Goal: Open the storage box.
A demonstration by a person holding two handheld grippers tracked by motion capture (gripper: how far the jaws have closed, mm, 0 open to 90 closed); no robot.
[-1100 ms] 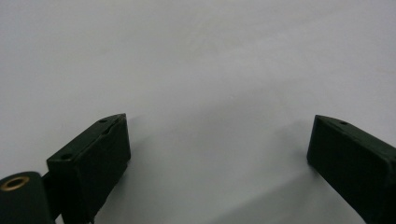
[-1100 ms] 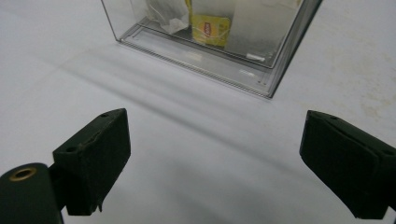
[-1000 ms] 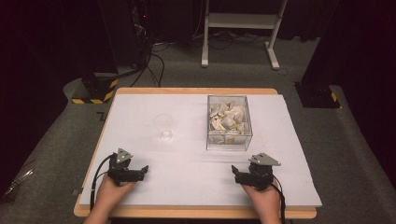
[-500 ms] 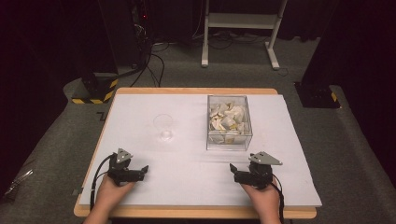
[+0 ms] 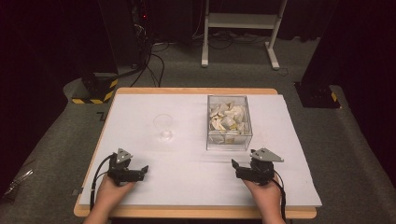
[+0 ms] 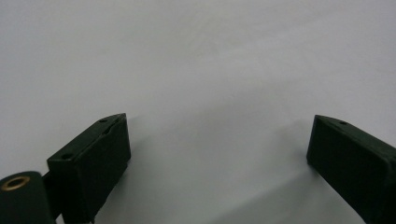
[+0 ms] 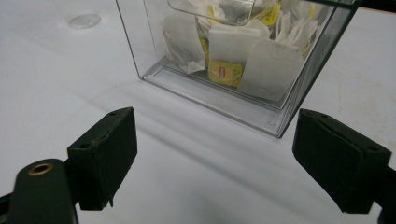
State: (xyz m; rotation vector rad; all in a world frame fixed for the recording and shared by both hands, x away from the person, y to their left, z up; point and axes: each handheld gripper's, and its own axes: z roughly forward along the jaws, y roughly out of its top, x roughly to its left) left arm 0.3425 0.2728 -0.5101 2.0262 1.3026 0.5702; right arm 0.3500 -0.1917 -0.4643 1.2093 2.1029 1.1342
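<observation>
Tea bags (image 7: pixel 224 70) heaped in clear box (image 5: pixel 229 122) just ahead of right gripper (image 7: pixel 215 154); both grippers spread, nothing held. Start pose judged; reach into box probably called for next. Left gripper (image 6: pixel 219 154) aimed at bare tabletop (image 6: pixel 196 60).

the bench (image 5: pixel 140 112) wears a matt white sheet over a pale wood edge. the box (image 5: pixel 228 122) is clear glossy plastic — its walls catch reflections — holding papery white tea bags (image 7: pixel 231 49) with yellow tags. the glass (image 5: pixel 164 127) is transparent and smooth. each claw has matt black jaws, slightly scuffed.
</observation>
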